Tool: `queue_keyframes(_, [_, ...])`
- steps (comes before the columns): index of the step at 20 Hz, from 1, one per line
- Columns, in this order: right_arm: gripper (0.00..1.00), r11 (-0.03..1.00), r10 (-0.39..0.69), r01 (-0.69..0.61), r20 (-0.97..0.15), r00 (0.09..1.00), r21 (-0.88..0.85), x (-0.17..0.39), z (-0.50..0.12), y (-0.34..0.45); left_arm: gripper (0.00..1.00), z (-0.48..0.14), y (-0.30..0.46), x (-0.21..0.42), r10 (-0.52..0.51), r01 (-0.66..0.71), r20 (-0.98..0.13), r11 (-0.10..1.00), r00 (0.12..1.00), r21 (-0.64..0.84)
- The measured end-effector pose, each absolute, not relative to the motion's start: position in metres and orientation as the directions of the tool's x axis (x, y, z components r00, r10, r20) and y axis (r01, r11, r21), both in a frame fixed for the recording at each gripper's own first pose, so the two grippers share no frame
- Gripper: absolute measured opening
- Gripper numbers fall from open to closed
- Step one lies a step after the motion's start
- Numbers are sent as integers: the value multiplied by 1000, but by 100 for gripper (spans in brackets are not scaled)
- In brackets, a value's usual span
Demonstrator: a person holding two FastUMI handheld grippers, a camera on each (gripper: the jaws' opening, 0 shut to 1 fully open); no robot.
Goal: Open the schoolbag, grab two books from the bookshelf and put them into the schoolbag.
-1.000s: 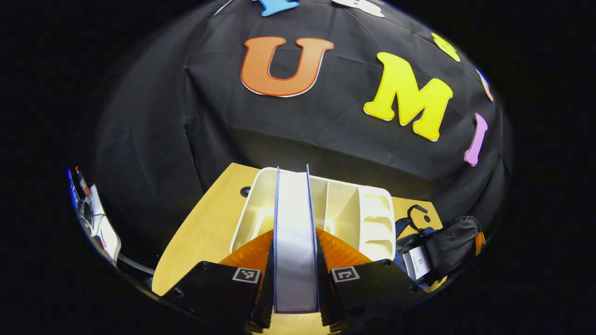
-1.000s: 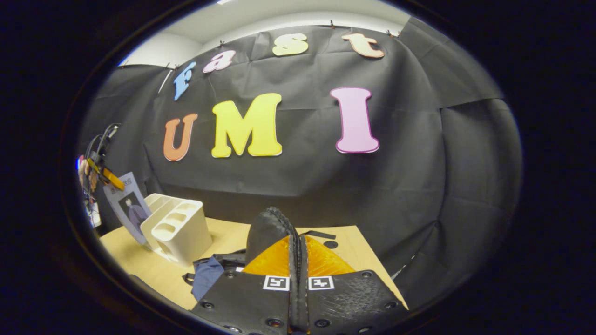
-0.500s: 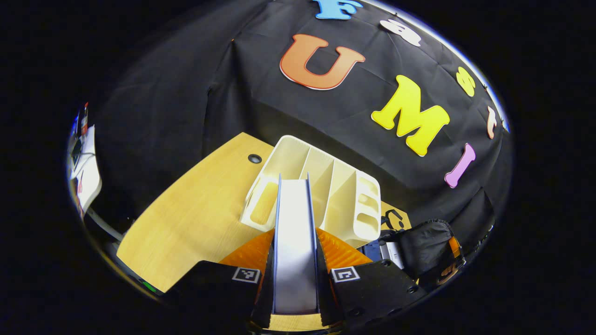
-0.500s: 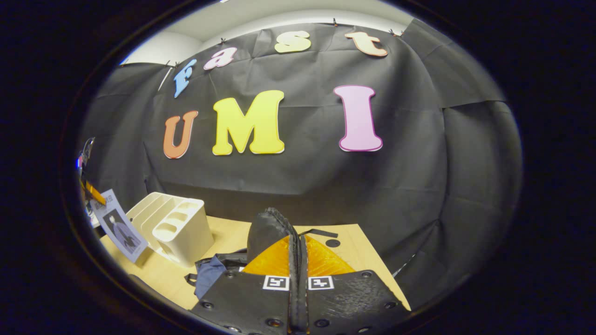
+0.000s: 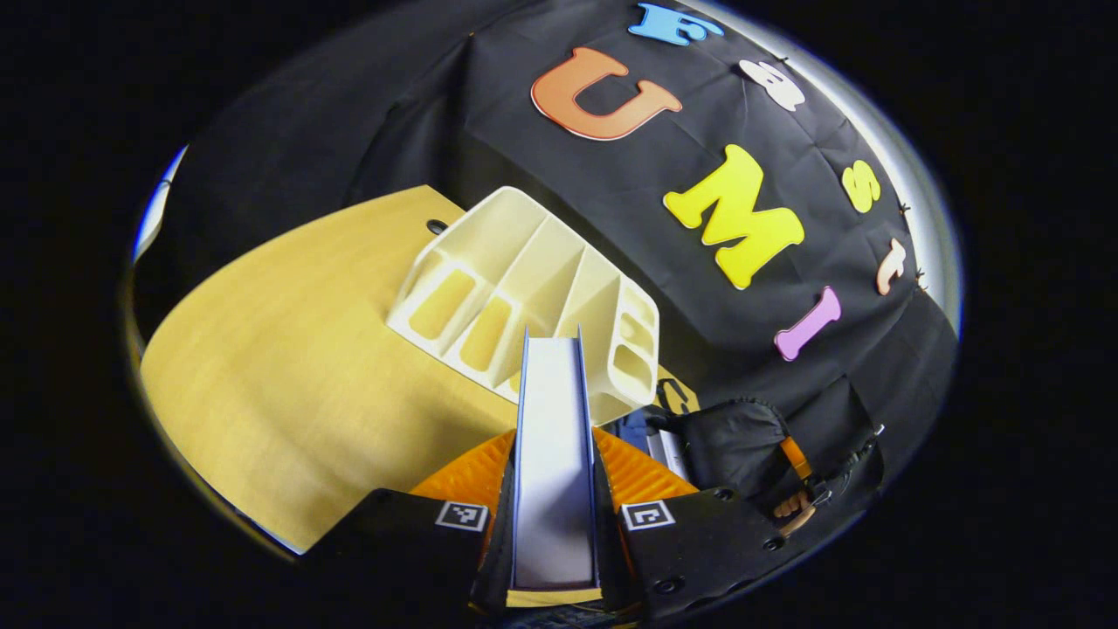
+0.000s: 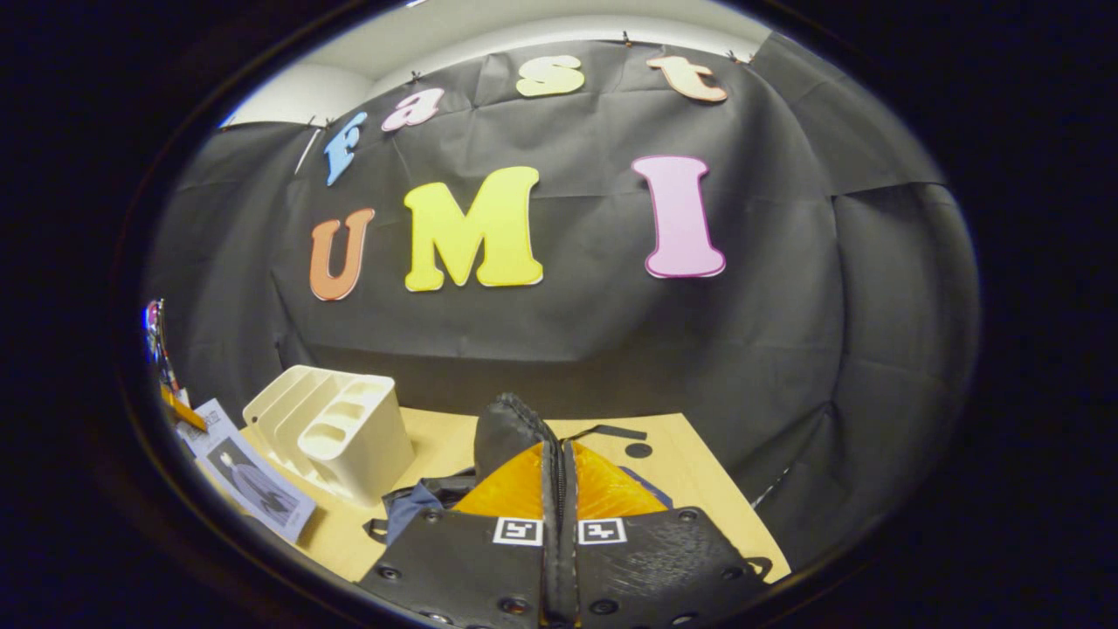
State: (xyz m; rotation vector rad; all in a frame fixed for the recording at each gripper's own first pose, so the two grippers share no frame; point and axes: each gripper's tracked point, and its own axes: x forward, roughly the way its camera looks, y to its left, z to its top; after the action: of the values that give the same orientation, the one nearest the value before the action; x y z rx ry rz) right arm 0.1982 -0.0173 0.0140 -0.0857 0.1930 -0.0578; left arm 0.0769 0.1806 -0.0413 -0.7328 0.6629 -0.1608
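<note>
My left gripper is shut on a thin book, held edge-on with its white page edge toward the camera. Beyond the book stands the cream bookshelf, its slots empty. The black schoolbag lies to the shelf's right. In the right gripper view, my right gripper is shut on the bag's zipped flap edge and holds it up. A blue lining shows in the opening. The book appears there too, tilted low left of the bookshelf.
Everything rests on a light wooden table with a cable hole near the back. The table's right part has a second hole and a loose bag strap.
The left gripper has swung with the book away from the bookshelf, rolling and dropping lower toward the bag side. The right gripper stays shut on the flap, nearly still.
</note>
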Motion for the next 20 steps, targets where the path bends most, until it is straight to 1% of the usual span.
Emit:
queue_keyframes(4, [0,989,-102,81,-178,979,-123,196,20,-23,41,-34,130,93,-471,-18,-409,638,782,-770])
queue_keyframes(7, [0,990,-100,81,-180,979,-114,194,20,-24,41,-36,102,111,-515,-15,-376,575,770,-818])
queue_keyframes(9, [0,989,-117,97,-177,977,-115,192,21,-28,41,-44,85,111,-537,-1,-345,540,769,-842])
queue_keyframes(11, [0,990,-97,77,-164,982,-121,190,27,-22,41,-50,62,117,-568,13,-324,509,757,-861])
queue_keyframes(16, [0,990,-68,49,-141,988,-136,187,33,-15,42,-59,8,141,-615,21,-302,461,728,-887])
queue_keyframes(20, [0,991,-61,41,-149,987,-130,188,31,-15,41,-70,-30,157,-619,23,-330,491,713,-871])
